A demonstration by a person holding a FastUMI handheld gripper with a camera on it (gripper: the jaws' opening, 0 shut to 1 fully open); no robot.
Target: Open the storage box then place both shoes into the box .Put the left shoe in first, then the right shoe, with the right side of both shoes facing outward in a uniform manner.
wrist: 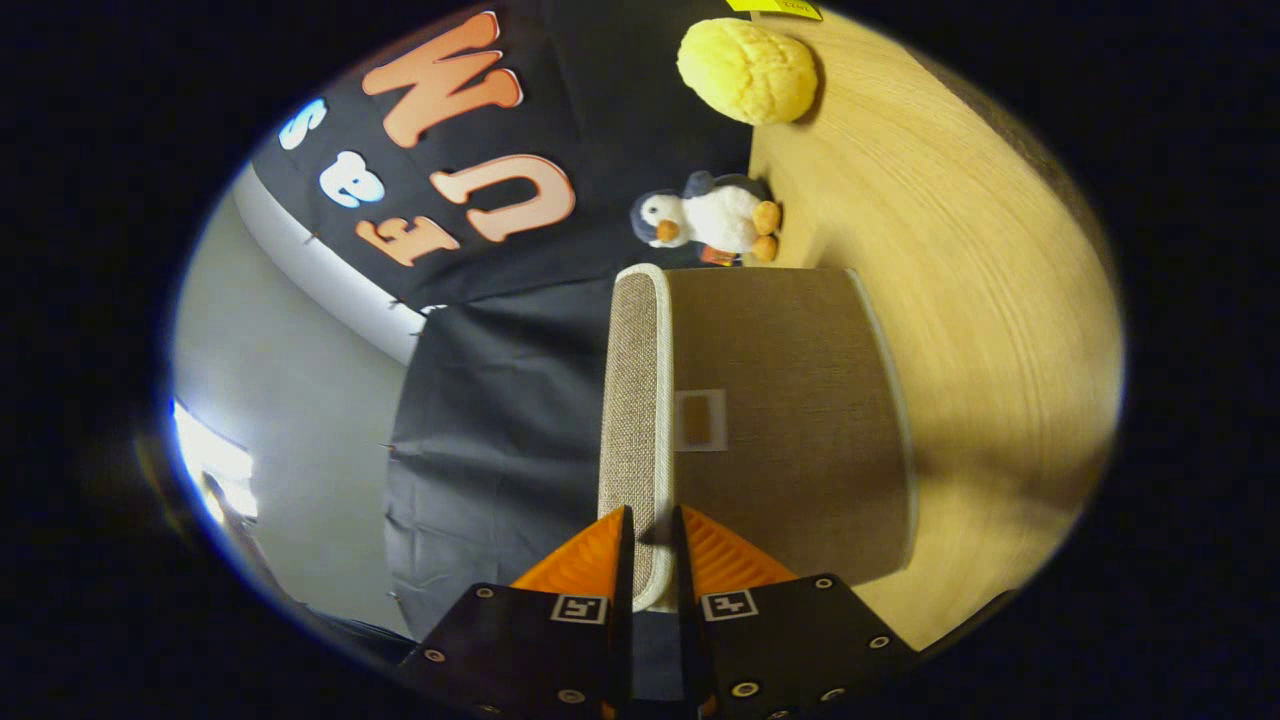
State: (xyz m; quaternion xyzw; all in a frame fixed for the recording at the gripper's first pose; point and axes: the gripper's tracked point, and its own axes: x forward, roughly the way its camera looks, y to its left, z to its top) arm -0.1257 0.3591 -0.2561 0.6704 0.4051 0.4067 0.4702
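Observation:
The camera is rolled on its side, so the wooden table (985,300) stands like a wall to the right of the fingers. A brown fabric storage box (790,420) sits on it just ahead of the fingers. Its lighter woven lid (633,380), with pale piping, is on the side of the box away from the table. My gripper (653,540) is shut on the near rim of that lid, with the rim pinched between both fingers. A small clear label pocket (700,420) shows on the box wall just beside the lid.
Beyond the box a plush penguin (712,218) stands on the table. Farther off lies a yellow bun-shaped toy (748,70), with a yellow tag (775,6) past it. Black cloth hangs behind the table, and a grey wall and a bright light lie off the lid's side.

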